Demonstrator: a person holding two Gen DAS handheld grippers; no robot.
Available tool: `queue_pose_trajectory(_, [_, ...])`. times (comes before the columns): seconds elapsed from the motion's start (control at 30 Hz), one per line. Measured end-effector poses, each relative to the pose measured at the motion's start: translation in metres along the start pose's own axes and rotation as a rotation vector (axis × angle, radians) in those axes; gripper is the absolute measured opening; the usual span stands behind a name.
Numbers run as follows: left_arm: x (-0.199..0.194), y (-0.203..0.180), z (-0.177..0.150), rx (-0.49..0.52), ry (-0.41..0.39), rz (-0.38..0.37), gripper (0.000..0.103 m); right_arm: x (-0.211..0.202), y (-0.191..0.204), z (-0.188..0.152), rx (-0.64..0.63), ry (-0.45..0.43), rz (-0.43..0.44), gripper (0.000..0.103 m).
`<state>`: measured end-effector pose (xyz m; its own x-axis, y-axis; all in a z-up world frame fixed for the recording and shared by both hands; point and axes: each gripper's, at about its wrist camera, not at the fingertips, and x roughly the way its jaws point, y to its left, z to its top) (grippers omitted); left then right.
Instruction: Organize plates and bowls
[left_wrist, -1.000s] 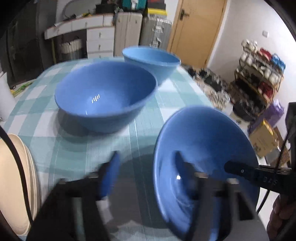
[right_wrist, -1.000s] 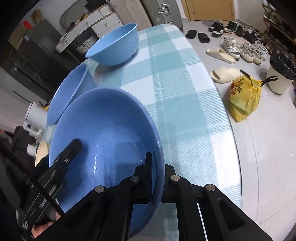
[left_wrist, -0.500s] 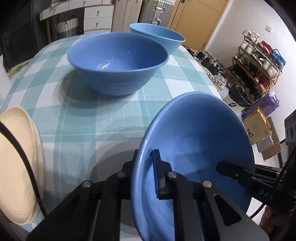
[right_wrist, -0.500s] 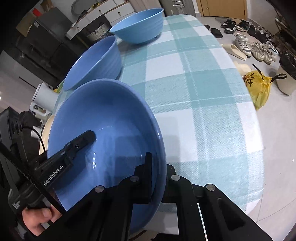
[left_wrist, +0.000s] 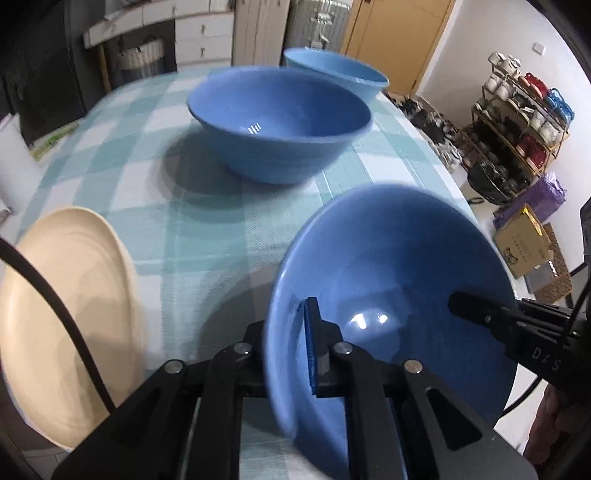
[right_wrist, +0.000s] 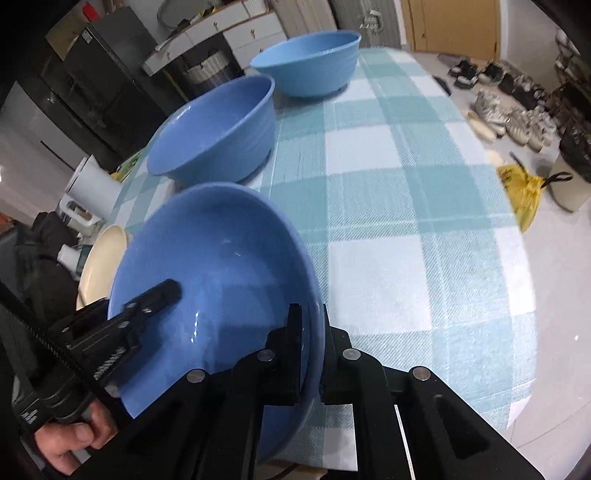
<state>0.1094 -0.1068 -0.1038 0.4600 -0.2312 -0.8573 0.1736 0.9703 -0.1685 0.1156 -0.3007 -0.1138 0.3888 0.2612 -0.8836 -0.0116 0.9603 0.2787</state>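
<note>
Jaws of both grippers pinch opposite rims of blue bowl (left_wrist: 388, 266)

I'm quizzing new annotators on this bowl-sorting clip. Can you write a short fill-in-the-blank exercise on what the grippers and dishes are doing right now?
1. Both the left gripper and the right gripper are clamped on the rim of one ____ bowl.
2. Counting the held one, ____ blue bowls are in view.
3. The cream plate lies to the ____ of the held bowl in the left wrist view.

Missing words: blue; three; left
</note>
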Motion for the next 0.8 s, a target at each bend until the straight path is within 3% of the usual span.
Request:
queue_pose_trajectory(0.17, [-0.005, 0.005, 0.003, -0.008, -0.011, -0.01, 0.016, -0.012, -0.004, -0.005, 0.017, -0.079, -0.011, 0.014])
queue_pose_trajectory(0.3, [-0.01, 0.008, 0.006, -0.011, -0.035, 0.0, 0.035, -0.036, -0.004, -0.009, 0.007, -0.208, -0.01, 0.025])
queue_pose_trajectory(0.4, [-0.02, 0.009, 0.007, -0.009, -0.08, 0.016, 0.036, -0.057, -0.001, -0.012, -0.001, -0.314, -0.009, 0.035])
queue_pose_trajectory(0.5, [-0.033, 0.008, 0.007, 0.014, -0.146, 0.051, 0.036, -0.073, 0.005, -0.015, 0.003, -0.402, 0.011, 0.035])
queue_pose_trajectory(0.63, [-0.046, 0.01, 0.009, 0.027, -0.218, 0.056, 0.039, -0.082, 0.015, -0.015, 0.012, -0.461, 0.064, 0.037])
queue_pose_trajectory(0.7, [-0.053, 0.012, 0.011, 0.033, -0.259, 0.068, 0.045, -0.082, 0.022, -0.012, -0.004, -0.472, 0.07, 0.046])
queue_pose_trajectory(0.8, [-0.06, 0.014, 0.014, 0.052, -0.285, 0.064, 0.045, -0.083, 0.029, -0.007, -0.029, -0.476, 0.083, 0.049])
